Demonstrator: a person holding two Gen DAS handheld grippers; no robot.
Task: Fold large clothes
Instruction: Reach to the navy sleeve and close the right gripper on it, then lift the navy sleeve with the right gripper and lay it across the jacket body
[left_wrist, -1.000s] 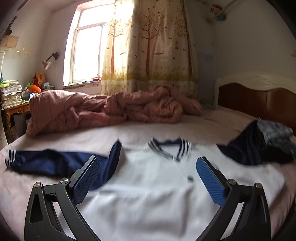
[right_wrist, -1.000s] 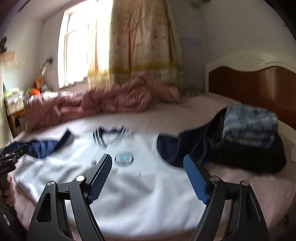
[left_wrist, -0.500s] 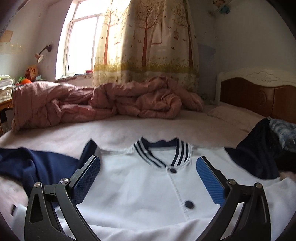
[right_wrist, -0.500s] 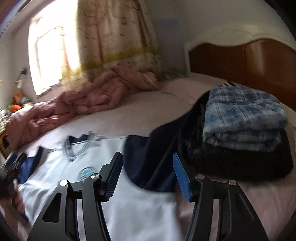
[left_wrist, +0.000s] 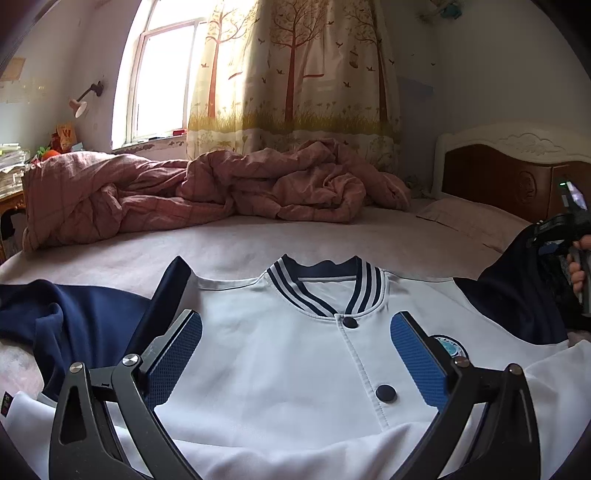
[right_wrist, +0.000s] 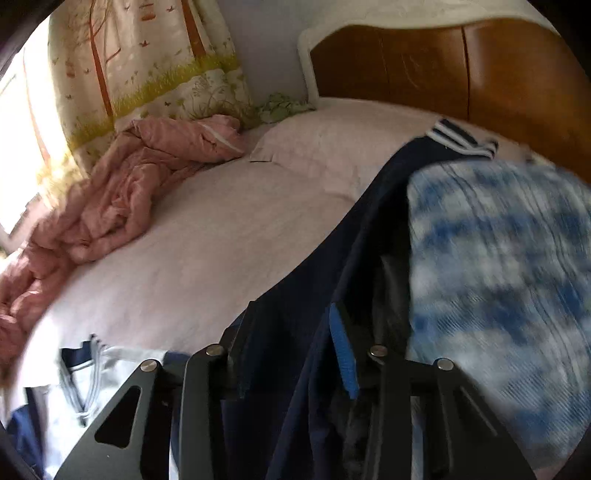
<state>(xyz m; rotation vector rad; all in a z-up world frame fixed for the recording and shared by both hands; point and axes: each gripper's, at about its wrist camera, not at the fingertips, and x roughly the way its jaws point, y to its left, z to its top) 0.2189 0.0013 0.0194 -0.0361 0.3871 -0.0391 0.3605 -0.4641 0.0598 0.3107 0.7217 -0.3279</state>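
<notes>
A white jacket (left_wrist: 295, 369) with navy sleeves and a striped collar (left_wrist: 325, 284) lies flat, front up, on the bed. My left gripper (left_wrist: 295, 317) hovers open low over its chest, below the collar, with nothing between the fingers. The jacket's right navy sleeve (right_wrist: 369, 221) runs toward the headboard and ends in a striped cuff (right_wrist: 458, 140). My right gripper (right_wrist: 291, 310) points down at this sleeve. Its jaws are closing with the navy cloth between them, and I cannot see the pads pressing on it. In the left wrist view that gripper (left_wrist: 561, 236) shows at the right edge, held by a hand.
A crumpled pink quilt (left_wrist: 221, 192) lies along the bed's far side under the curtained window. A folded blue plaid cloth (right_wrist: 498, 277) sits on dark clothes beside the sleeve. The wooden headboard (left_wrist: 517, 177) and a pillow (left_wrist: 465, 218) are at the right.
My left gripper has dropped lower and closer to the jacket's collar, then held still. My right gripper has swung right onto the navy sleeve, rolled, and its jaws have narrowed.
</notes>
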